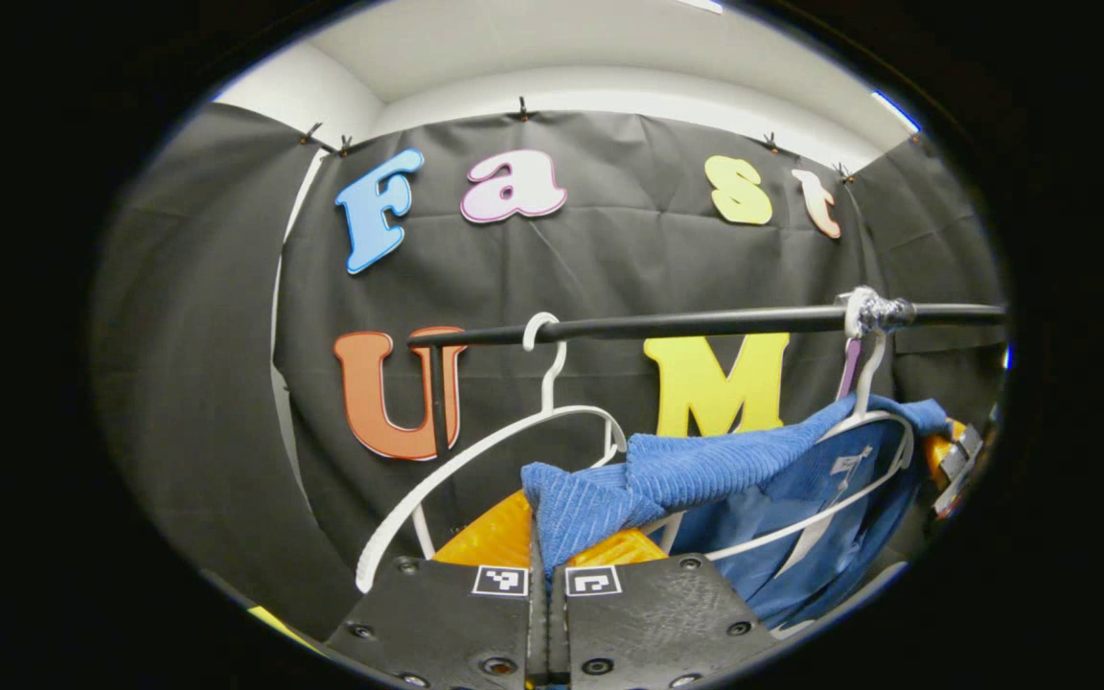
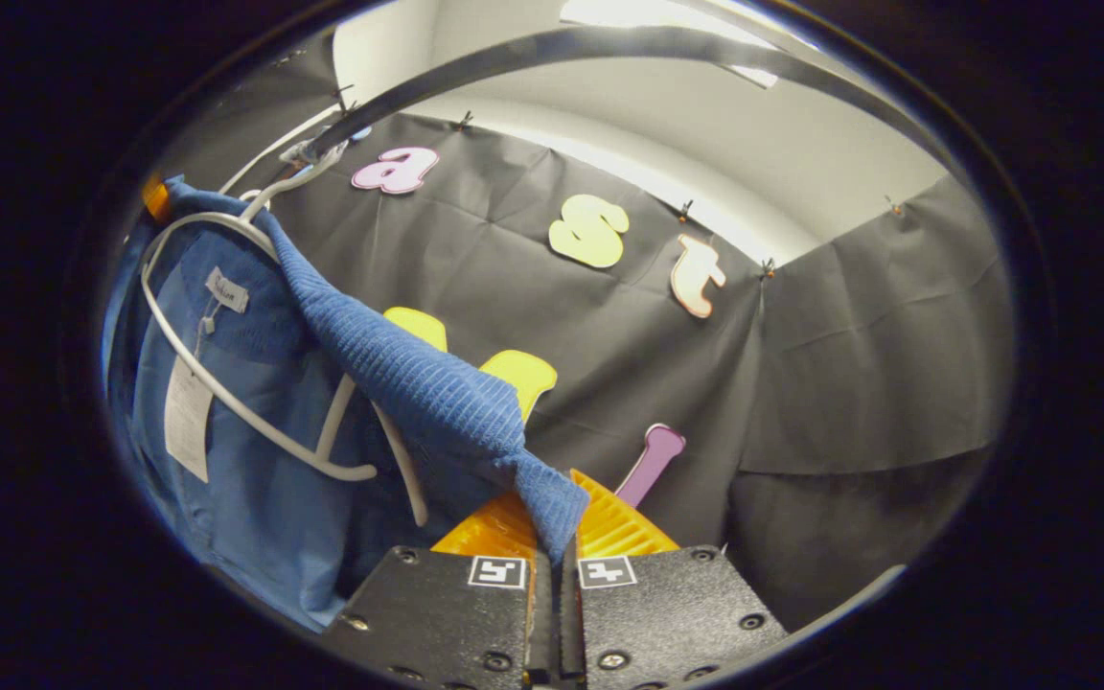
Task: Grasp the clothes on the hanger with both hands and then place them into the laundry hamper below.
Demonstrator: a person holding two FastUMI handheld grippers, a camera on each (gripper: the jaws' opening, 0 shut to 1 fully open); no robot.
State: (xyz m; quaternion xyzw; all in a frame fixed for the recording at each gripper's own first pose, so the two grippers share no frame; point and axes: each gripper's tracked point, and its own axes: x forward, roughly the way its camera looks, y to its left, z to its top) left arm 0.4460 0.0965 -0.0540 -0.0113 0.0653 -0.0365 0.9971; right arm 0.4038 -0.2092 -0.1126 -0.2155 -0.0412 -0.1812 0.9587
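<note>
A blue ribbed garment (image 1: 705, 470) hangs on a white hanger (image 1: 873, 422) near the right end of a black rail (image 1: 705, 323). My left gripper (image 1: 540, 561) is shut on one pulled-out corner of it, and the cloth stretches taut from the jaws up to the hanger. In the right gripper view the same garment (image 2: 255, 460) drapes over the hanger (image 2: 226, 393) at the left, with a white tag (image 2: 186, 417) dangling. My right gripper (image 2: 554, 537) is shut on another corner of the cloth. The right gripper (image 1: 953, 458) also peeks in at the far right of the left gripper view.
An empty white hanger (image 1: 475, 455) hangs on the rail to the left of the garment. The rail's upright post (image 1: 437, 402) stands at its left end. The rail (image 2: 533, 48) arcs overhead in the right gripper view. Black cloth walls close in behind.
</note>
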